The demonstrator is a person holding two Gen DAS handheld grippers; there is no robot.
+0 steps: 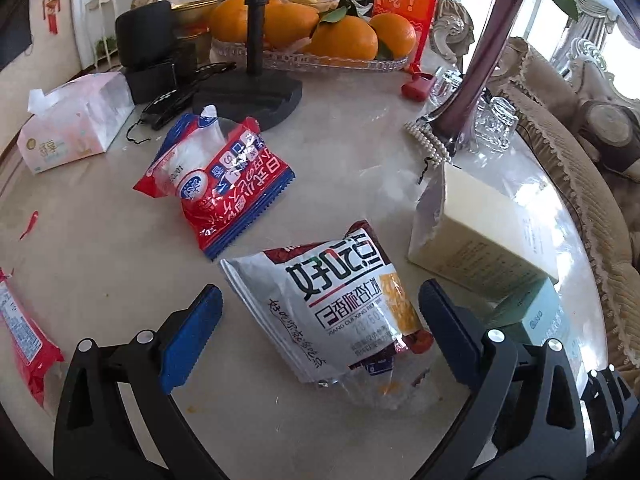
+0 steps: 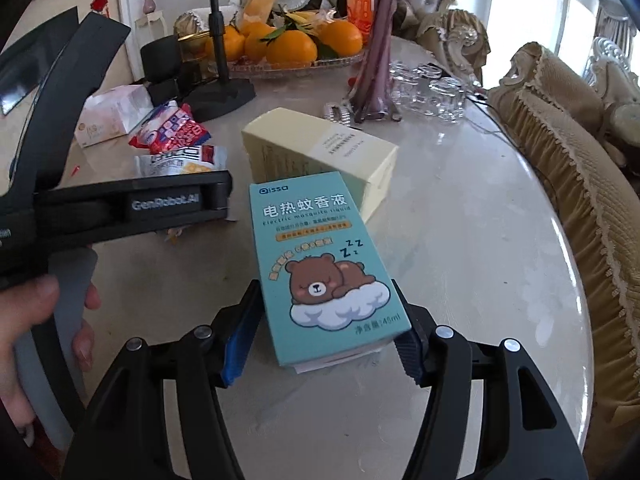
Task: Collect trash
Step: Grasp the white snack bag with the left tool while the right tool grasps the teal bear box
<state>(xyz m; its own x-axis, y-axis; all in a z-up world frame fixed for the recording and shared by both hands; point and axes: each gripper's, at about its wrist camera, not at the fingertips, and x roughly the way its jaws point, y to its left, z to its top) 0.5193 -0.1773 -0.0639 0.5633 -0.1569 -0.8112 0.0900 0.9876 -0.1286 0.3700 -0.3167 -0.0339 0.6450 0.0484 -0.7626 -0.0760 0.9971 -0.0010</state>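
My left gripper [image 1: 320,320] is open, its fingers on either side of a white and dark red snack wrapper [image 1: 340,304] lying on the marble table [image 1: 100,260]. A red and blue snack bag [image 1: 216,184] lies just beyond it. A red wrapper [image 1: 24,332] lies at the left edge. My right gripper [image 2: 324,328] is shut on a teal mosquito-liquid box with a bear picture [image 2: 316,264]. A pale yellow box [image 2: 320,152] lies behind it; it also shows in the left wrist view [image 1: 484,228]. The left gripper's body [image 2: 120,204] shows at the left of the right wrist view.
A glass tray of oranges [image 1: 312,36], a black stand base [image 1: 248,100], a tissue box [image 1: 72,124], a purple vase [image 1: 488,60], clear glasses [image 1: 492,120] and a pearl string [image 1: 432,144] stand at the back. The table edge and a sofa [image 2: 580,184] are on the right.
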